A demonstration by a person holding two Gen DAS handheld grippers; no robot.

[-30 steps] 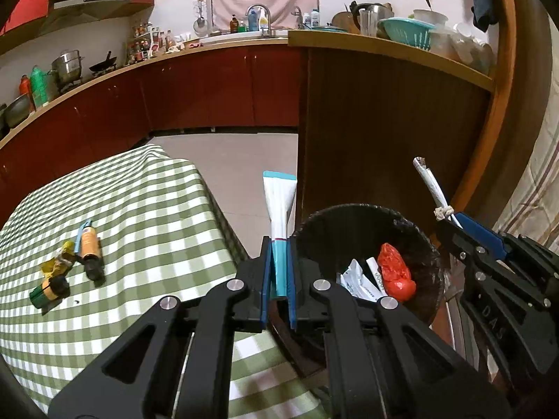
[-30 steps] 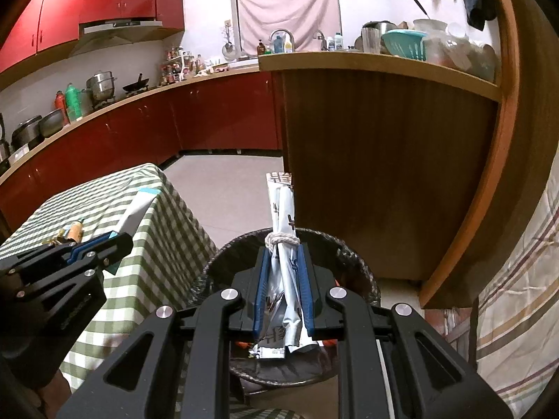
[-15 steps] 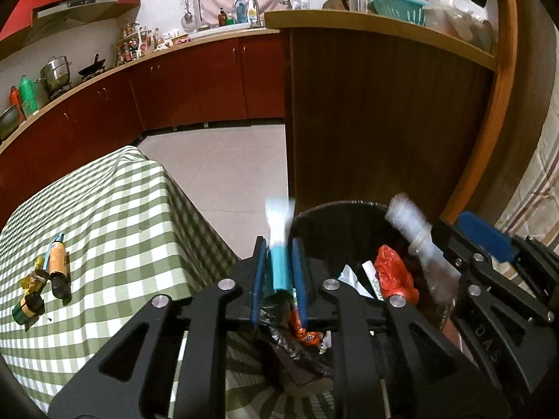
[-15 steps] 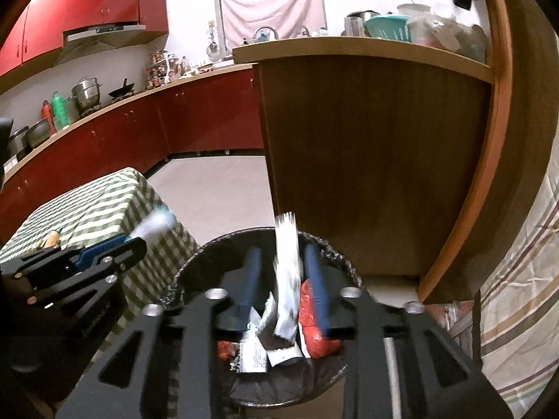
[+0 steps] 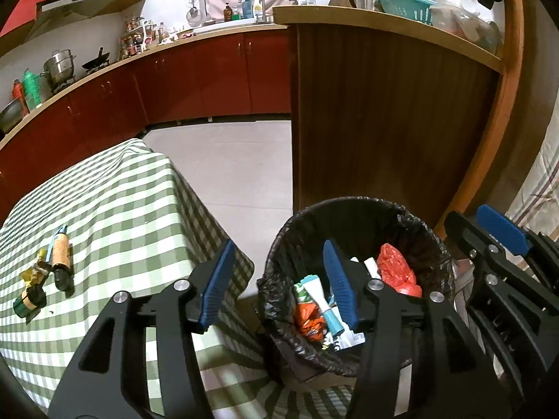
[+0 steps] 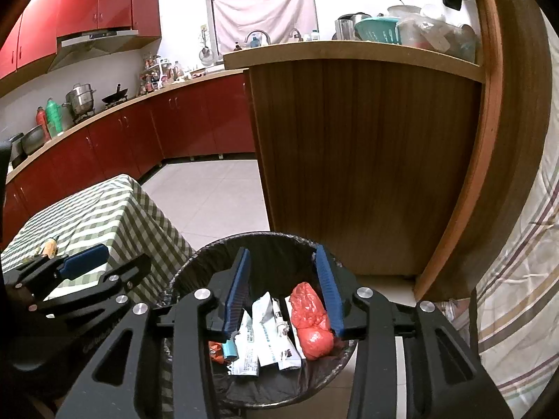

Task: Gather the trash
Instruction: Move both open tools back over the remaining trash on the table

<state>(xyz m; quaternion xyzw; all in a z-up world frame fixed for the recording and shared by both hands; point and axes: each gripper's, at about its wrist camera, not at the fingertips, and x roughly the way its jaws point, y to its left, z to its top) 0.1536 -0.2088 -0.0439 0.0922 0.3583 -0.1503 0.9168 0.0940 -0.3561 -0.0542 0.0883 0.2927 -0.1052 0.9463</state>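
Both grippers are spread wide with nothing in them. The left gripper hangs at the bin's near rim, the tube lying inside just below its right finger. The right gripper sits over the bin, with wrappers and a red bag right underneath. More trash waits on the table off to the left.

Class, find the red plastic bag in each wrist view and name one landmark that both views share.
Left wrist: the red plastic bag lies in the bin's right half, right of the left gripper.
Right wrist: red plastic bag at lower centre, against the right finger.
Shared landmark: the black-lined trash bin.
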